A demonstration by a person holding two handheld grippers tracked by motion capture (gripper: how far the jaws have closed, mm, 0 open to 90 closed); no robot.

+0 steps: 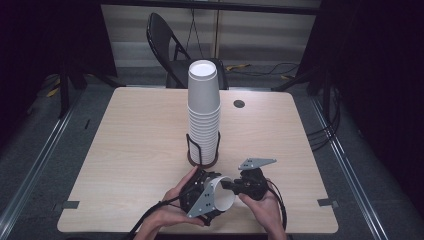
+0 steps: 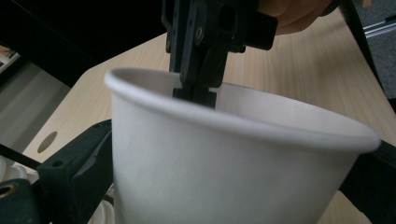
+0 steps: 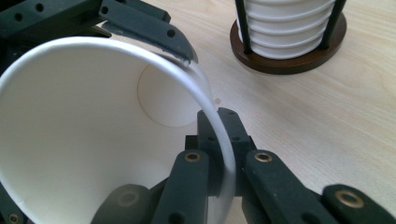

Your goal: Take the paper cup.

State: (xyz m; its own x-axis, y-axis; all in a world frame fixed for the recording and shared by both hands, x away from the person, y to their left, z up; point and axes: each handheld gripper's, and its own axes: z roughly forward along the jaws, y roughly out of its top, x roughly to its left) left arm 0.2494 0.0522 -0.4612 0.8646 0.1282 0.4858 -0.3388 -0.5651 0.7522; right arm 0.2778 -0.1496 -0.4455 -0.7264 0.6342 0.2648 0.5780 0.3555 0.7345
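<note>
We are in what looks to us like a lab or recording studio set up for filming, not a home. We see a plain light-wood table (image 1: 140, 150) standing alone on grey carpet, with a round cable port (image 1: 239, 104) in its top. Black curtains (image 1: 380, 75) close off both sides, and metal rails (image 1: 35, 165) run along the floor. Behind the table stands a black folding chair (image 1: 167, 42), and loose cables (image 1: 272, 70) trail over the floor near it. Tape patches (image 1: 327, 202) mark the table's front corners.
</note>
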